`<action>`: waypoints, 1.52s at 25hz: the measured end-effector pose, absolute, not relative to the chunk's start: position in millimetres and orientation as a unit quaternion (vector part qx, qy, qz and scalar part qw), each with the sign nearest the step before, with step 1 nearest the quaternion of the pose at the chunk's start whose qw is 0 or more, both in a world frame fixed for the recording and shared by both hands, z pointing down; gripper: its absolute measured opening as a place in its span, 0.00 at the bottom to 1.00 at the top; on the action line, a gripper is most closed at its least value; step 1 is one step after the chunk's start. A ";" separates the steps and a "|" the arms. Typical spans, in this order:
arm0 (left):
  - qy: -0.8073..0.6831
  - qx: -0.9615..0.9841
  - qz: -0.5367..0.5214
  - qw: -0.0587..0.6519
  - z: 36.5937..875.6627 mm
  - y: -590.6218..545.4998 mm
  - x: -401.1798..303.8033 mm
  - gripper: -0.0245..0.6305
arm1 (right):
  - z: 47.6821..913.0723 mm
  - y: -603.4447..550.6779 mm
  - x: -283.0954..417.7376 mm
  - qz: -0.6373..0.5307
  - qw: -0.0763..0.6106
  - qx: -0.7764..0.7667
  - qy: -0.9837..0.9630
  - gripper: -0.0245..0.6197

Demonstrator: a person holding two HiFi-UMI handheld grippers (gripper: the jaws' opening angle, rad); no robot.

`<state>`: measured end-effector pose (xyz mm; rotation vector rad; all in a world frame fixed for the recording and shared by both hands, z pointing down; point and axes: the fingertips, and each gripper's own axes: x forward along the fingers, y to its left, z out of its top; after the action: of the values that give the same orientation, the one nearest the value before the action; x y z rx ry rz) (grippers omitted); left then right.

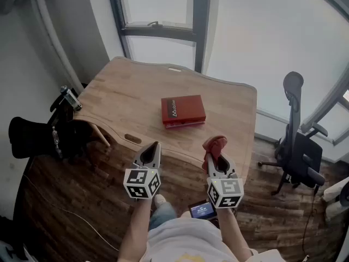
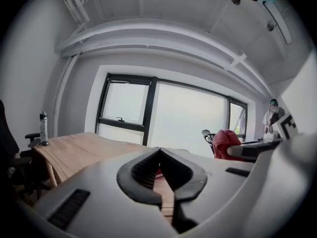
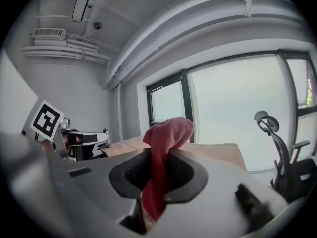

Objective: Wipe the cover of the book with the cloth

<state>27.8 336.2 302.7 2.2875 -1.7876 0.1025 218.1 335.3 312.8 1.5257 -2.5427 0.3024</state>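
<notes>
Before the light wooden table [image 1: 120, 91], my left gripper [image 1: 155, 146] closed on nothing, my right gripper [image 1: 215, 158] clamped on a crumpled red cloth [image 1: 216, 144], the red rectangular book [image 1: 183, 111] flat mid-table, apart from both.

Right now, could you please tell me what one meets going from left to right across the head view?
Left gripper → book → cloth in the right gripper → chair.
</notes>
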 end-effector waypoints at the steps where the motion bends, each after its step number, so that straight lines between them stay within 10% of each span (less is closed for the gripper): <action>1: -0.611 0.782 0.035 0.116 301.9 333.1 28.4 0.06 | 312.0 332.5 218.4 0.100 0.079 0.511 -0.850 0.15; 38: -0.583 0.807 0.023 0.087 329.7 157.5 -23.0 0.06 | 364.9 162.2 129.6 0.157 0.092 0.476 -0.861 0.15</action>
<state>-23.0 157.5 329.7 2.4049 -1.7364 0.0693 129.6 162.2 364.9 1.4121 -2.5555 0.4674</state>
